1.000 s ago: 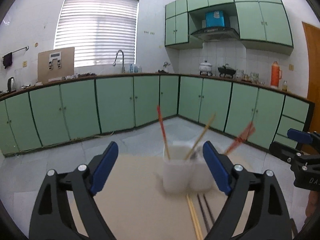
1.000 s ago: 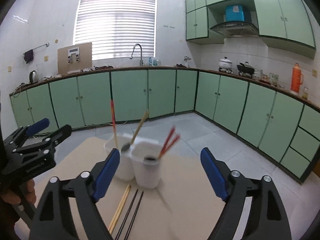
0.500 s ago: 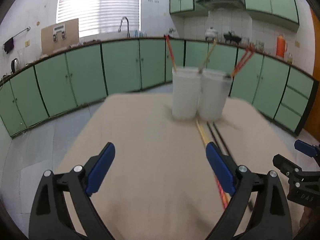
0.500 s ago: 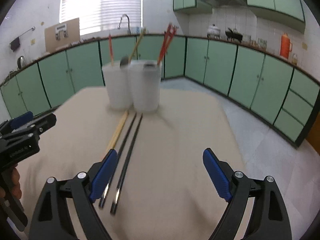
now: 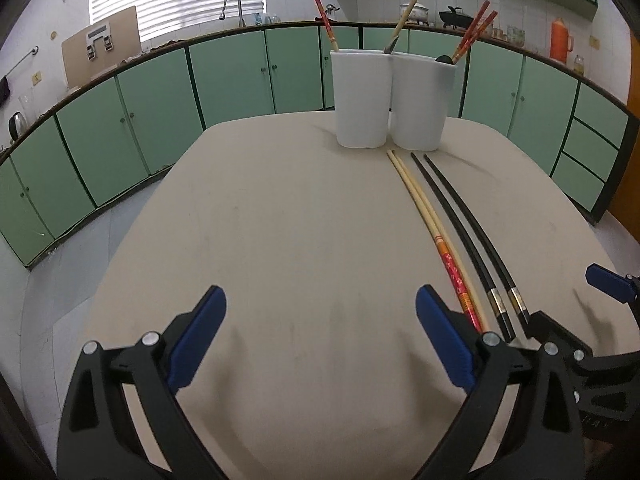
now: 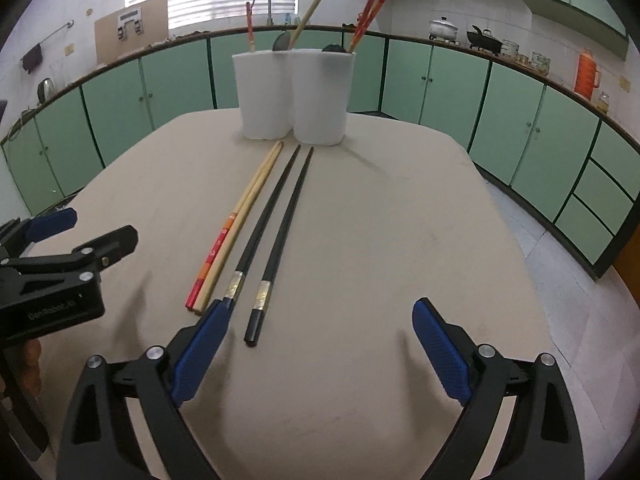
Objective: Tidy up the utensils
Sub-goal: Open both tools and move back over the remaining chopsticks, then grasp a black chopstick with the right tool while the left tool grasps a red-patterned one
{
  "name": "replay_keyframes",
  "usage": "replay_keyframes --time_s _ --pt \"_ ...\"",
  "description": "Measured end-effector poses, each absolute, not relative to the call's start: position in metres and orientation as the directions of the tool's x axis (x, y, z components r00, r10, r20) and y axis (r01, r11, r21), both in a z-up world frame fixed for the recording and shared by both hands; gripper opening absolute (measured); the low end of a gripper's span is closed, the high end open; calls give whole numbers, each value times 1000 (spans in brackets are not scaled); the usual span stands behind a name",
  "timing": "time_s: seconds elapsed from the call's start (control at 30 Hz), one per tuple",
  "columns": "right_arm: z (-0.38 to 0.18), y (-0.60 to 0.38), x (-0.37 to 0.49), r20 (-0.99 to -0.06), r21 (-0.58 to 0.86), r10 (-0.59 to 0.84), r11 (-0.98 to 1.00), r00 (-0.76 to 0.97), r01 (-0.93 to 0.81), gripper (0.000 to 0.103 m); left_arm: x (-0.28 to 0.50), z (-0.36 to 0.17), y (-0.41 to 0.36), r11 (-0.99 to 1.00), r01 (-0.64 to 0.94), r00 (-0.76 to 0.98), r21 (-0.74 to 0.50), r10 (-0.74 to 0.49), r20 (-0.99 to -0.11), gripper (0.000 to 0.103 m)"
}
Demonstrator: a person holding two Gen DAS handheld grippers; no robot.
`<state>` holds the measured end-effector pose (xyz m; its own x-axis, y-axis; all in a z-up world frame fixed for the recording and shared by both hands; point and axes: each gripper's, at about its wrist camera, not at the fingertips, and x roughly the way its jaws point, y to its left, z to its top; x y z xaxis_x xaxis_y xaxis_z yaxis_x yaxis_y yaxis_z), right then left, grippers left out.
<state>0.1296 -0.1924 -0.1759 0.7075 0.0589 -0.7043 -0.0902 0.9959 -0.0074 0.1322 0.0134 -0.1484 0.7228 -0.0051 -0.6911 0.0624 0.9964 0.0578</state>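
Hovering over the desk, the left hand-held gripper and right hand-held gripper are both spread wide and empty, their jaws having just been opening. The white holder at the far edge already has several utensils standing in it. Left to sort, I'd judge: the pale chopsticks and black chopsticks, lying side by side before it, untouched.

Soft window daylight, fisheye-bent edges
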Motion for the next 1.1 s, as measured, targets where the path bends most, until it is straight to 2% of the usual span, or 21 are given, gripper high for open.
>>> replay_keyframes --time_s 0.1,0.17,0.23,0.57,0.7,0.83,1.1 --pt "-178 -189 128 -711 -9 62 995 700 -97 85 134 -148 12 997 59 720 57 -3 -694 93" --pt "-181 -187 128 -721 -3 74 994 688 -109 69 134 -148 13 997 58 718 54 -4 -696 93" --pt "-185 -185 128 -732 8 89 993 675 -122 58 135 -148 12 997 57 717 53 -4 -698 93" --pt "-183 -174 125 -727 27 140 984 672 -176 26 137 -149 5 995 75 713 66 -7 -701 93" --pt "-183 -176 124 -726 37 147 984 672 -175 20 135 -149 1 994 87 712 60 -20 -702 93" --pt "-183 -181 125 -727 52 152 985 670 -168 7 135 -150 -7 992 119 700 41 -55 -712 93" --pt "-183 -196 127 -726 67 135 990 674 -126 7 136 -157 -27 983 180 667 22 -106 -738 93"
